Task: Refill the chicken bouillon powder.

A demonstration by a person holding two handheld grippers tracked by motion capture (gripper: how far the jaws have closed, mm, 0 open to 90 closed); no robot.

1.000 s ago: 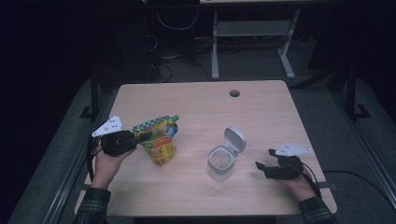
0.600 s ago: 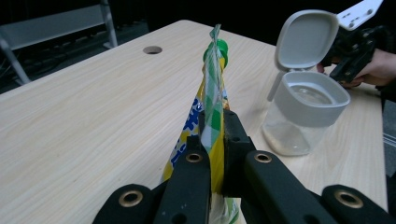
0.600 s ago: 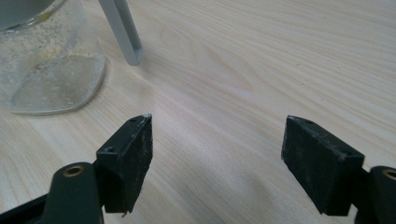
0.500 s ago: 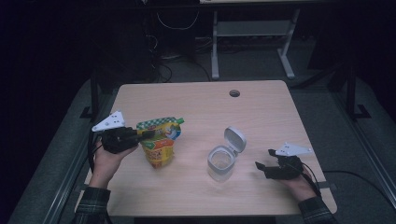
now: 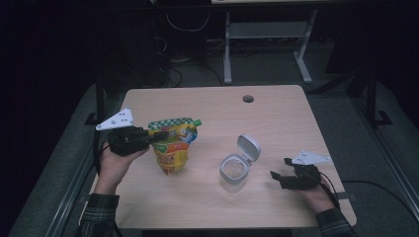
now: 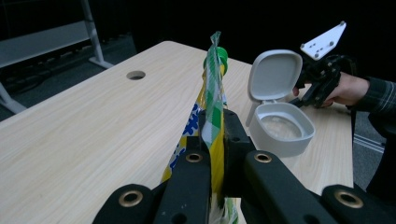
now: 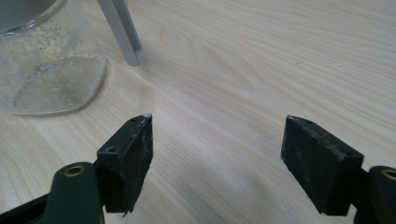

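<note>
The left gripper (image 5: 148, 138) has its jaws clamped on the top seam of the snack pouch (image 5: 172, 148), lifted near the tabletop's (image 5: 276, 113) left edge. Likely next: carry it right and tip it over the open-lidded container (image 5: 233, 169). The right gripper (image 5: 277, 176) rests wide open, empty, near the right edge; the far half lies bare.
</note>
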